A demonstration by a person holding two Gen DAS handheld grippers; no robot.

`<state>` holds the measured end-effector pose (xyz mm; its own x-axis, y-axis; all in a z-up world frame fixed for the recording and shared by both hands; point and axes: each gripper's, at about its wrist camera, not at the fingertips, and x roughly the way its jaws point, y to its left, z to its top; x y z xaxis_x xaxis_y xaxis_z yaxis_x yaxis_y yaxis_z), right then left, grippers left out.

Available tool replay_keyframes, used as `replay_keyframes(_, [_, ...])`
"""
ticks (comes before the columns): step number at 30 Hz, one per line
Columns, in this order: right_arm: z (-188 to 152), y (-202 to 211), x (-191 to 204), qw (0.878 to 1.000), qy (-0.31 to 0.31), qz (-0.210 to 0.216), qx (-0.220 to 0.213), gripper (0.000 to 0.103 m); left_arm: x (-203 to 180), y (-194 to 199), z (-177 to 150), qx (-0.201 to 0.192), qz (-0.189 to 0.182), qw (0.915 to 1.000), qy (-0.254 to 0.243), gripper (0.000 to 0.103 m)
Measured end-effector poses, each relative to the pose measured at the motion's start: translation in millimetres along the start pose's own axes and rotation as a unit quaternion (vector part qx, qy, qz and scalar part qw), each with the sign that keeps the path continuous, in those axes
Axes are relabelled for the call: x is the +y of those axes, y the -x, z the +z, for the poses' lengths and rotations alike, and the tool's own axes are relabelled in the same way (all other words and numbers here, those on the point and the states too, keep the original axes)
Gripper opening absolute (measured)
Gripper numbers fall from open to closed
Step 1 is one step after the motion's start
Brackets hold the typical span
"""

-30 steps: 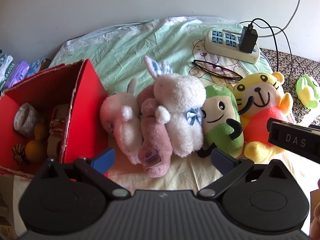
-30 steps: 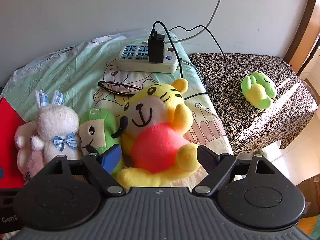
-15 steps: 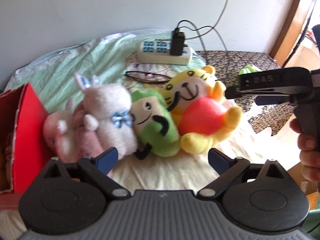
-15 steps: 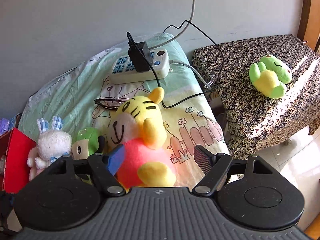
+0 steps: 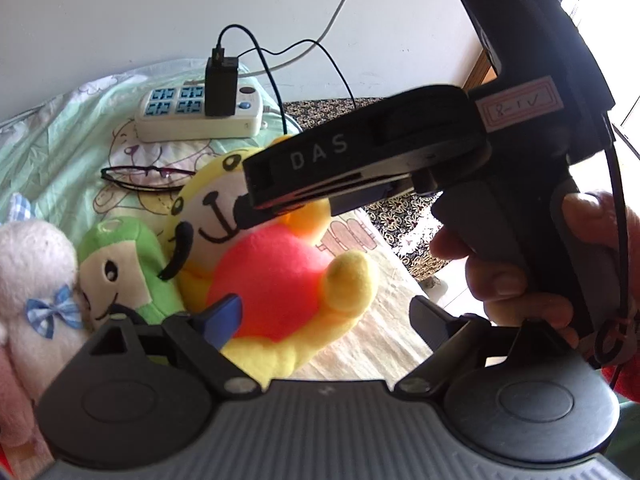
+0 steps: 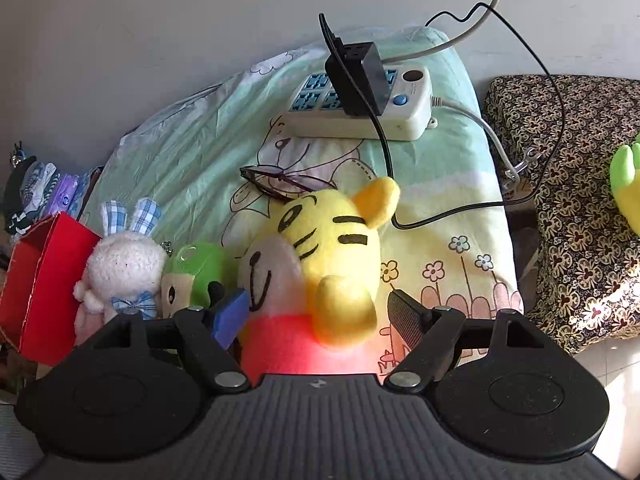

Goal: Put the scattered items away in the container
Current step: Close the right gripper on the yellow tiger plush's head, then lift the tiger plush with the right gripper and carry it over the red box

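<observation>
A yellow tiger plush with a red belly (image 5: 276,280) (image 6: 320,264) lies on the bed beside a green plush (image 5: 120,264) (image 6: 192,272) and a white rabbit plush (image 5: 32,280) (image 6: 124,264). My right gripper (image 6: 320,312) is open with its jaws around the tiger's body. My left gripper (image 5: 324,316) is open, also straddling the tiger's lower body. The right gripper's body (image 5: 400,152) hangs over the tiger's head in the left wrist view. The red box (image 6: 44,280) stands at the far left.
A power strip with a black charger (image 5: 204,112) (image 6: 360,100) and cables lies at the back of the bed. Glasses (image 5: 148,178) (image 6: 280,182) lie behind the plushes. A patterned side table (image 6: 580,200) with a green plush (image 6: 626,184) stands right.
My left gripper has swung right from the box and rabbit toward the tiger. My right gripper has come down over the tiger, now straddling it; both stay open.
</observation>
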<state>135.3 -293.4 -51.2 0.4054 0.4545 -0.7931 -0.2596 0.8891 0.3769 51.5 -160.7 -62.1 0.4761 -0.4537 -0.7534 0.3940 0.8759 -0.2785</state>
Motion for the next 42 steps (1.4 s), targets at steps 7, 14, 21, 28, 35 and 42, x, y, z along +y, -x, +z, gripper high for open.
replay_keyframes(7, [9.6,-28.9,-13.5,0.998,-0.018,0.048,0.045,0.079,14.6,-20.4,0.3,0.02,-0.01,0.9994,0.025,0.092])
replay_keyframes(14, [7.3,-20.9,-28.9,0.994,-0.055,0.085,0.048,0.052,13.1,-26.7,3.4,0.023,-0.005,0.9997,-0.003,0.076])
replay_keyframes(21, [-11.6,25.1,-44.9,0.99,-0.106,0.091,0.007,0.047,-11.5,1.6,1.3,0.003,-0.045,0.9984,-0.034,0.063])
replay_keyframes(28, [-12.3,90.0,-14.3,0.987,-0.088,0.111,-0.075,0.047,-31.1,66.7,3.9,-0.077,-0.044,0.9937,-0.069,0.063])
replay_keyframes(35, [6.1,95.5,70.4,0.98,-0.033,0.16,-0.113,0.047,6.4,151.6,-8.8,-0.149,0.012,0.9869,-0.061,0.063])
replay_keyframes(42, [20.1,53.0,192.5,0.972,0.022,0.205,-0.111,0.047,90.7,236.0,-41.7,-0.189,0.073,0.9785,-0.037,0.063])
